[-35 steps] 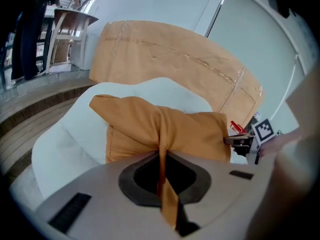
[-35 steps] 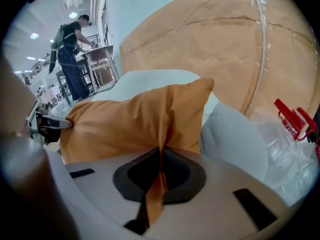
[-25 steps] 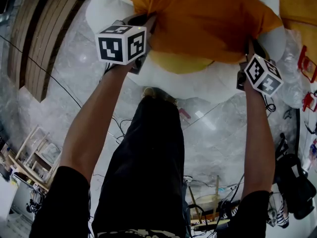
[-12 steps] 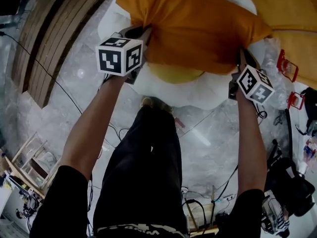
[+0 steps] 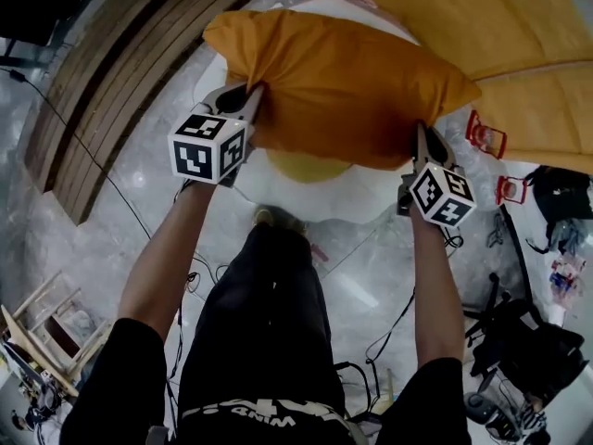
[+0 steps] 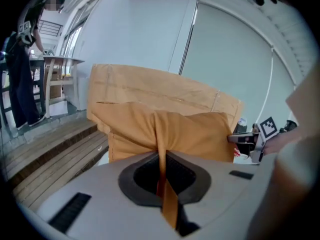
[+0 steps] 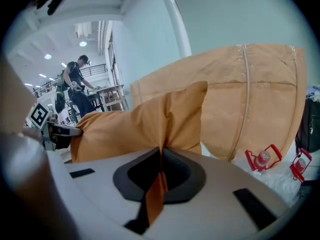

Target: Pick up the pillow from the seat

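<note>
An orange pillow (image 5: pixel 343 86) hangs in the air above the white round seat (image 5: pixel 371 197), held by both near corners. My left gripper (image 5: pixel 250 100) is shut on the pillow's left edge; in the left gripper view the orange cloth (image 6: pixel 162 144) is pinched between its jaws. My right gripper (image 5: pixel 422 137) is shut on the pillow's right edge, and in the right gripper view a fold of the pillow (image 7: pixel 162 129) runs into the closed jaws. A yellow cushion (image 5: pixel 301 165) lies on the seat under the pillow.
A large orange beanbag (image 5: pixel 500 54) stands behind and to the right. Brown wooden steps (image 5: pixel 120 72) run along the left. Two red-handled things (image 5: pixel 486 137) lie on the marble floor at right, with bags and cables further right. A person (image 7: pixel 77 84) stands far off.
Both grippers have risen together with the pillow, which now hangs well above the white seat. More of the seat and the yellow cushion shows beneath it.
</note>
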A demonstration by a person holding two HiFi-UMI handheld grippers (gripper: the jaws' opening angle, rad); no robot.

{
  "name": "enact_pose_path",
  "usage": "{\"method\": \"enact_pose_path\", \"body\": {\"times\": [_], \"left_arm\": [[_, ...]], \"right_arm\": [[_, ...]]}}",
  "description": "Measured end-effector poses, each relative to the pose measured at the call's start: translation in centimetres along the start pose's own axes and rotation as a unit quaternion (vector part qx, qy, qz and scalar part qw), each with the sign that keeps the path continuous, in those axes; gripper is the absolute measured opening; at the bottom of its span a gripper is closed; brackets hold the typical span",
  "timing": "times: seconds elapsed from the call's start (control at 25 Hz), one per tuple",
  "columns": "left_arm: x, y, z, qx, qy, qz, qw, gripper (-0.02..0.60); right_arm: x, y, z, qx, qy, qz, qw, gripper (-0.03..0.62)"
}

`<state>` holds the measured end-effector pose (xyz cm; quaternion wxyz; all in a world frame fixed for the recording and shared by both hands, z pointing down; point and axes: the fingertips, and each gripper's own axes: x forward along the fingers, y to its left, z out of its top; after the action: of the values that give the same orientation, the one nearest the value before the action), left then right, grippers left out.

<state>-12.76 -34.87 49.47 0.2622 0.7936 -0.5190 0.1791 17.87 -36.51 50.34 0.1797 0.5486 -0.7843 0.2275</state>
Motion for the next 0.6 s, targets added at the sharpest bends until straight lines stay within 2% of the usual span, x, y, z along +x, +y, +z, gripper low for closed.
{"method": "enact_pose_path", "body": {"times": [0.32,0.6], "left_arm": [[-10.8,-5.0,9.2,0.044,-0.046,0.006,0.9980,0.015],[-20.3,-7.8,12.2,0.049,-0.078,0.012,0.9957,0.015]], "right_arm": [[-10.4,2.9,9.3,-0.024,-0.054,0.007,0.998,0.028],[-18.4,6.7,15.3,-0.033,-0.094,0.008,0.995,0.028]]}}
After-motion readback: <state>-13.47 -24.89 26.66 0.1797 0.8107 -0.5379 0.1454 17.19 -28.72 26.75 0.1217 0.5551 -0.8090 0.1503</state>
